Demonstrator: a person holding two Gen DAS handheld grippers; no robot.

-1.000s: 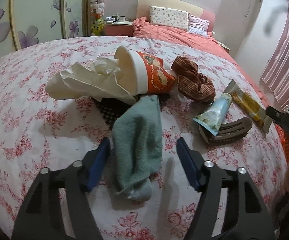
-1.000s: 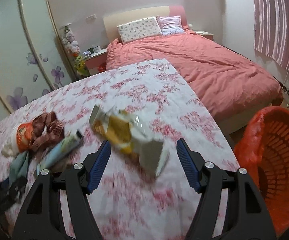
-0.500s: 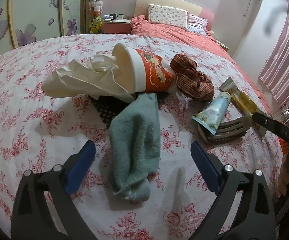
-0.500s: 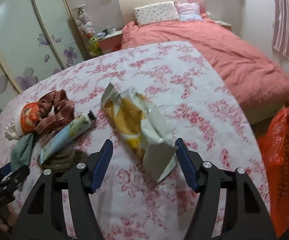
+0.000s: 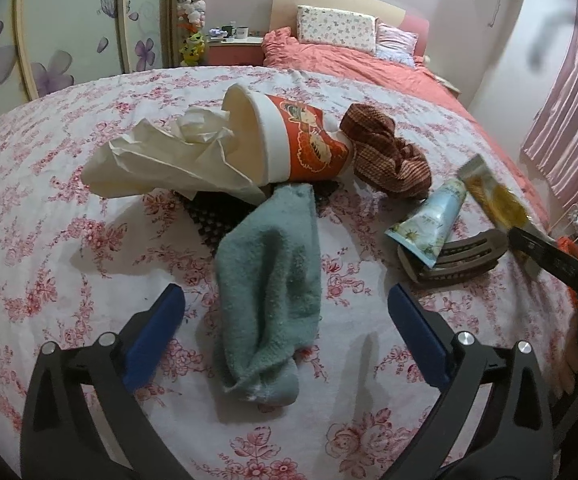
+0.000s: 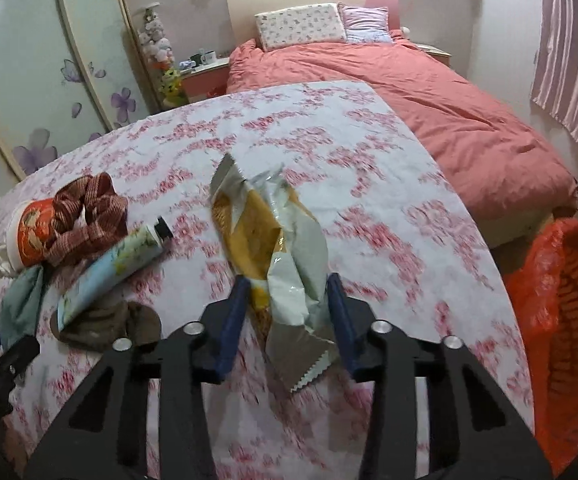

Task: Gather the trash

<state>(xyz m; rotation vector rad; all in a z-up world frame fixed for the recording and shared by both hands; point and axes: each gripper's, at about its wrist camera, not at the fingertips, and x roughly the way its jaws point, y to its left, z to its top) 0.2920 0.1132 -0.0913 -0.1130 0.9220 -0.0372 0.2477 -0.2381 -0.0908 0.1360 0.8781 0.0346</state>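
Right gripper [image 6: 287, 304] angling down, jaws closing onto snack wrapper [image 6: 273, 240]. Left gripper [image 5: 285, 320] tilting down, jaws spread wide, straddling green sock [image 5: 269, 292], not touching.

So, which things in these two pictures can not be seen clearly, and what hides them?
- Black mesh item, left wrist view: mostly under the paper cup and green sock.
- Brown hair clip, right wrist view: partly under the tube.
- Orange basket, right wrist view: cut off by the frame edge.
- Snack wrapper: print blurred; pad contact of the right gripper unclear.
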